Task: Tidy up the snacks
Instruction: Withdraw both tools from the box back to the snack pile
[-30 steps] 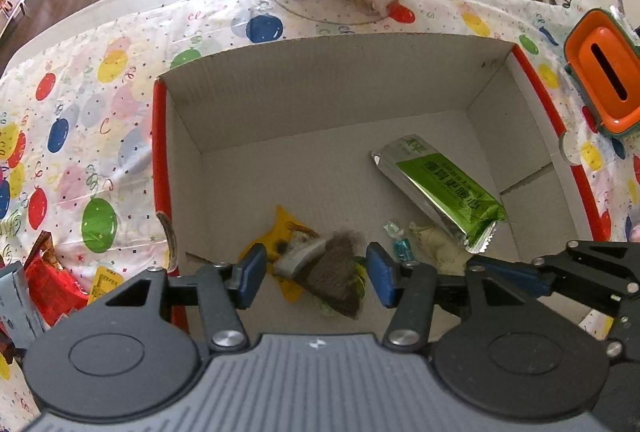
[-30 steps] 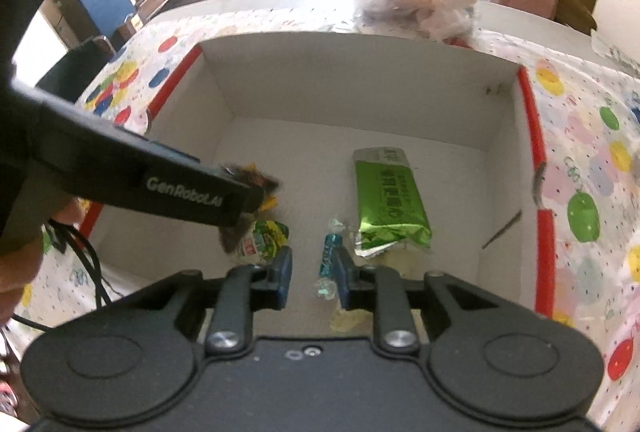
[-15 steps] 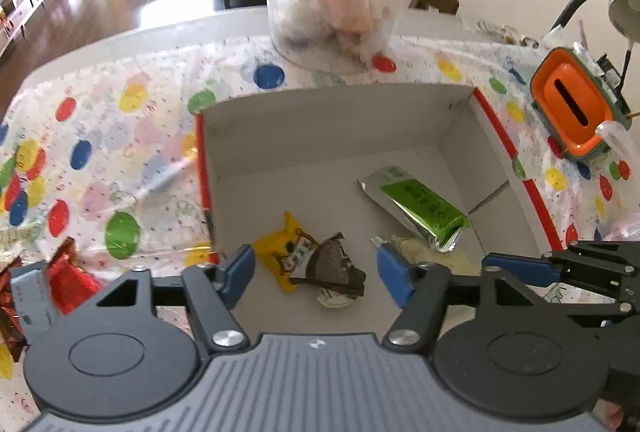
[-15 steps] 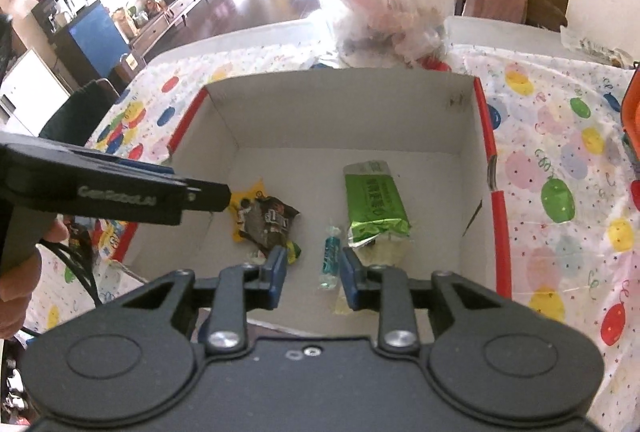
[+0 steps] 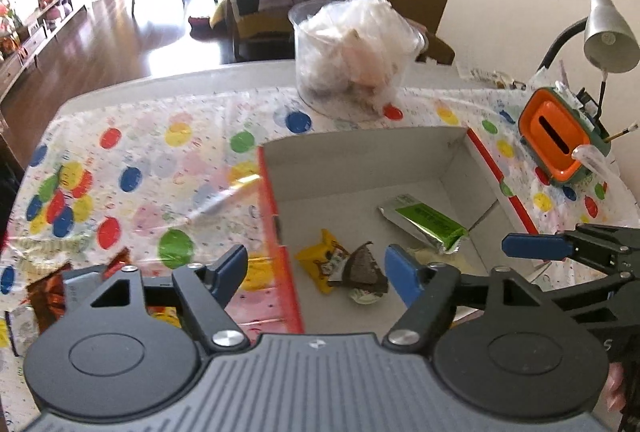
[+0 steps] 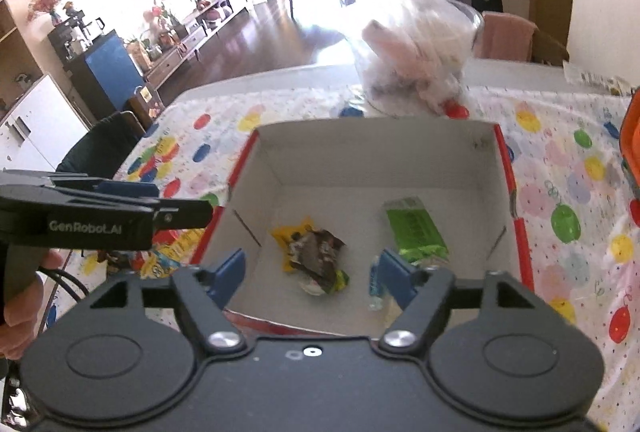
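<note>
The left wrist view takes in a silver gooseneck desk lamp (image 5: 610,31) and the whole of an orange, green-trimmed holder with a slot (image 5: 558,141) at the far right of the bench (image 5: 224,75); the right wrist view catches only an orange sliver of that holder at its edge. In the left wrist view, red and orange foil snack packets (image 5: 48,290) lie on the balloon-print plastic tablecloth (image 5: 132,159) outside the box, partly hidden behind the left hand-held gripper (image 5: 316,270). The right wrist view alone shows the small blue-and-clear wrapped candy (image 6: 375,284), tucked just beside the right finger of the right hand-held gripper (image 6: 312,270) and partly screened by it.

A clear plastic tub stuffed with crumpled white bags (image 5: 352,51) stands on the bench beyond the box's far wall.

The shallow white cardboard box with red outer edges (image 6: 376,151) holds the snacks: a green-and-silver foil bar packet (image 6: 414,230) towards its right side, a yellow wrapped sweet (image 5: 320,260) with a dark brown crinkled packet (image 5: 362,268) lying partly over it, and a small round green-and-white item (image 5: 366,294) under the brown packet's near edge.

Both hand-held grippers hover above the box's near side with blue-tipped fingers spread and widening, nothing pinched between them. The right one reaches into the left wrist view from the right, over the box's right wall; the left one crosses the right wrist view from the left, with a hand (image 6: 18,312) below it.
</note>
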